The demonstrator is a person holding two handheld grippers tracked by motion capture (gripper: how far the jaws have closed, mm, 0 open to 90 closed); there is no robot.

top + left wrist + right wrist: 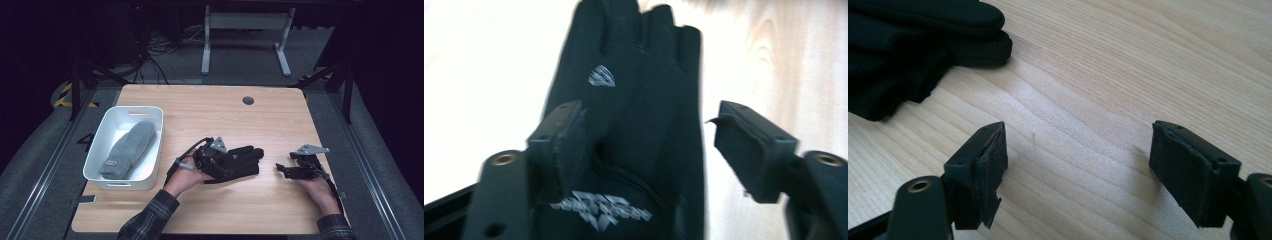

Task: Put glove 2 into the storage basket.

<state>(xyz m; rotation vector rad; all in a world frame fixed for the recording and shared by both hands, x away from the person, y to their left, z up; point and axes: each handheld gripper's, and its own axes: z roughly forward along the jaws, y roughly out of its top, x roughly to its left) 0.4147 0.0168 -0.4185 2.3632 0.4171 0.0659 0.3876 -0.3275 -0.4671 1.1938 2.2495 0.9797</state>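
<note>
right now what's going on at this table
A person works two handheld tools over a wooden table. The left claw is open over a black glove lying flat, its pads not pressing it. The right claw is open above bare wood beside the glove. A grey mitten lies in a white bin.

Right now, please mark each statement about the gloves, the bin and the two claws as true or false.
1. The grey mitten lies inside the white bin. True.
2. The black glove lies in the bin too. False: it lies on the wooden table, right of the bin.
3. The right claw holds the black glove. False: its jaws stand open over bare wood, the glove apart from it.
4. The left claw stands open with the black glove between its jaws. True.
5. The bin stands on the left side of the table. True.
</note>
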